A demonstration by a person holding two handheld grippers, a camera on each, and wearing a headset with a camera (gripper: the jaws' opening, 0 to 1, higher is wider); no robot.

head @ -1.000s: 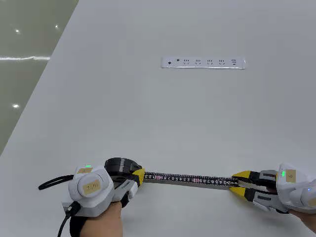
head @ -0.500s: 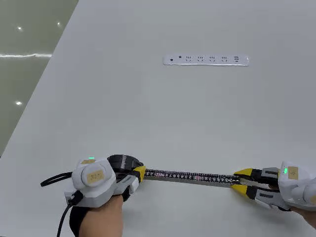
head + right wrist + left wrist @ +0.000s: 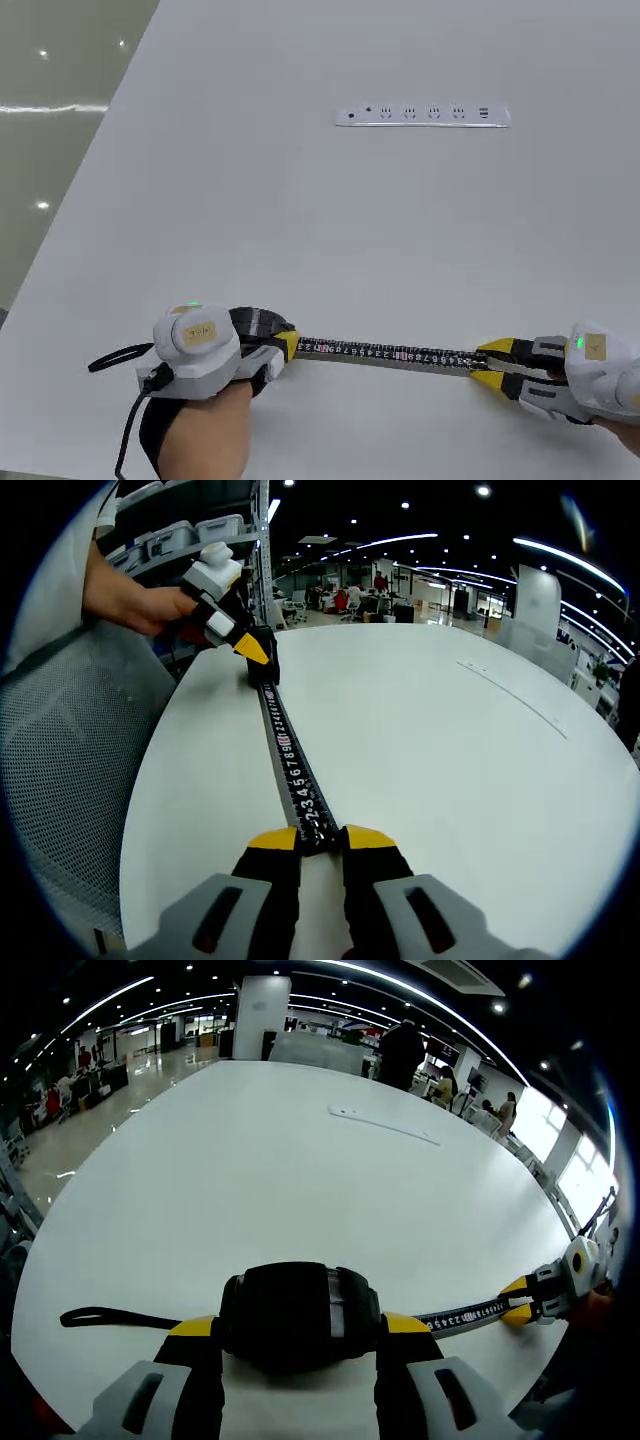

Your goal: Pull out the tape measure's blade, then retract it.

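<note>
Left claw clenched on tape measure case; right claw pinching blade tip. Both low over table, well apart from power strip, on the person's side. Blade span unchanged over last second, so pull-out appears finished and retraction is next.

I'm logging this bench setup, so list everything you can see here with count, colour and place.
table: one, white, under everything.
power strip: one, white, far side of table.
tape measure case: one, black, near edge, left.
blade: one, dark with numerals, stretched rightward from the case.
strap: one, black, on table left of case.
left hand-held gripper: one, white, yellow tips, shut on case.
right hand-held gripper: one, white, yellow tips, shut on blade end.
</note>
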